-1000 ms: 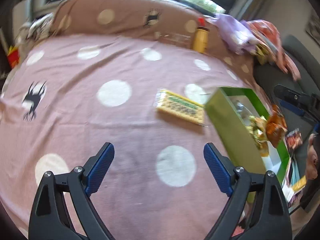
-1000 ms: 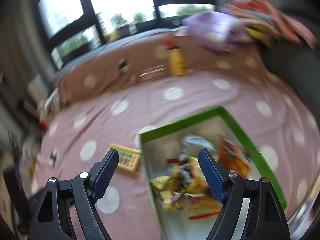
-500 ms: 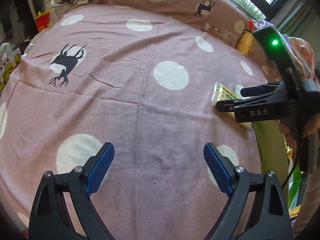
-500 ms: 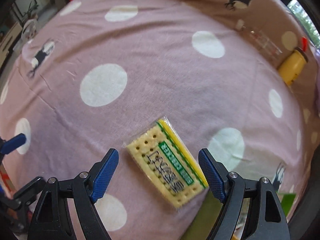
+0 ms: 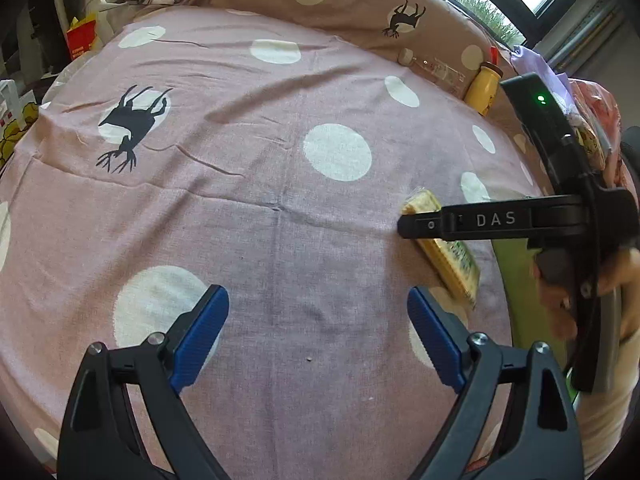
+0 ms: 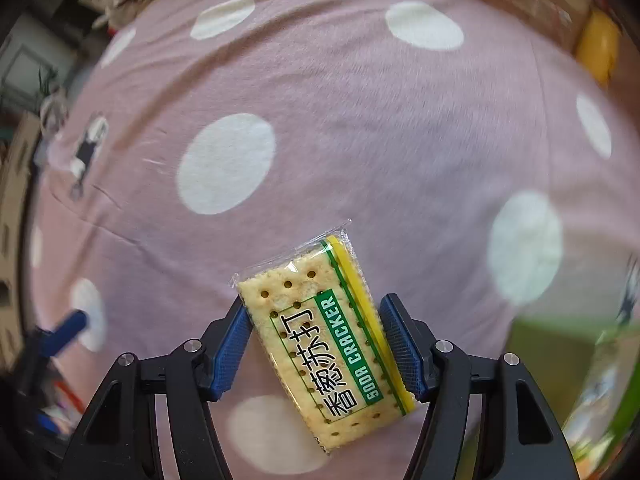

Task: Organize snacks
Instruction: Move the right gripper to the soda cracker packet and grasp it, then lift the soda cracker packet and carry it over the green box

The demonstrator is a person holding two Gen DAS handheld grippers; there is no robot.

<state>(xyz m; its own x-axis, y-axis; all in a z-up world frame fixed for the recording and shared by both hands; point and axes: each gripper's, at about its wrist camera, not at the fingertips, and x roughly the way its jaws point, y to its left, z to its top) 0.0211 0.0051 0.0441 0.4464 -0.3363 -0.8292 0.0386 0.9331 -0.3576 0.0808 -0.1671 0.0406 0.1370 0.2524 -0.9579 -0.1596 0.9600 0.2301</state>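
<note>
black tool (image 6: 316, 344), blue ribbed pads (image 6: 232, 350), silver screws

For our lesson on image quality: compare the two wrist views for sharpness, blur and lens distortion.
Left wrist view: mostly sharp, the deer print crisp; fisheye bends the bed into a dome, corners black. Right wrist view: the cracker pack between the right gripper pads is sharp, its lettering readable; the spots and edges smear with motion blur.

right hand-held gripper (image 6: 314, 346) points steeply down, jaws just closing; left hand-held gripper (image 5: 316, 332) gapes wide.
</note>
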